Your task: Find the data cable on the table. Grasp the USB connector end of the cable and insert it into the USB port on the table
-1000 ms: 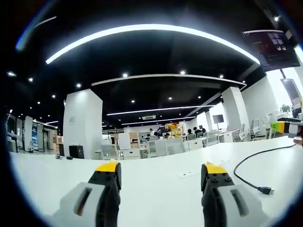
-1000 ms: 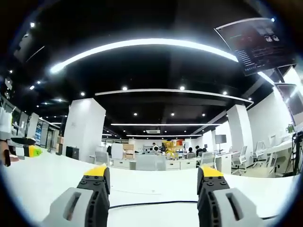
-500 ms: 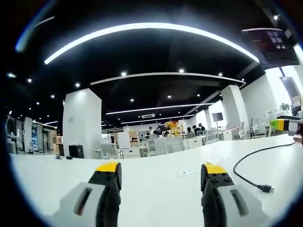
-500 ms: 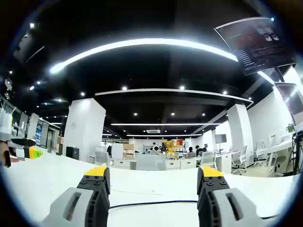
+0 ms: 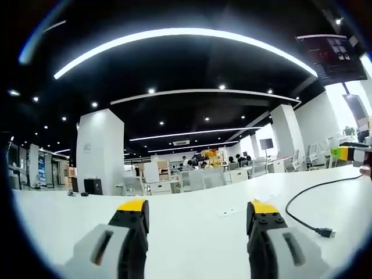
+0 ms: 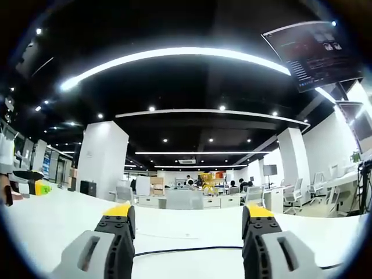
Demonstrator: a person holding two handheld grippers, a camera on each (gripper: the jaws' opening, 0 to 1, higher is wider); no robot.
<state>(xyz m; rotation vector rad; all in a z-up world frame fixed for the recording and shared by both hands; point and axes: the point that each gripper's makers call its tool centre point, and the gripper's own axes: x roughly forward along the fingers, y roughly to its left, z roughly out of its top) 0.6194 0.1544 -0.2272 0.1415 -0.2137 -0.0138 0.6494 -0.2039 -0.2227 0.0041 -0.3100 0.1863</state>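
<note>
My left tongs [image 5: 198,206] are wide apart and hold nothing, the yellow-tipped jaws hanging just above the white table [image 5: 70,215]. My right tongs [image 6: 187,210] are just as wide apart and hold nothing either.

The black cable [image 5: 287,207] lies on the table to the right of my left tongs. It runs in a loose curve from the far right edge towards me and ends in the plug [image 5: 326,233], which lies flat just beside the right jaw without touching it. In the right gripper view a stretch of the same cable runs across the table between the jaws, low down and close to them.

A small flat plate [image 5: 230,213] sits in the table top beyond the gap of my left tongs; I cannot tell whether it is the socket.

The room is a large open office with a dark ceiling, a long curved light strip [image 5: 186,35], a white pillar [image 5: 100,151], a hanging screen [image 5: 334,58], and desks with people [image 5: 232,163] far behind. Nothing lies between my tongs and the plug.
</note>
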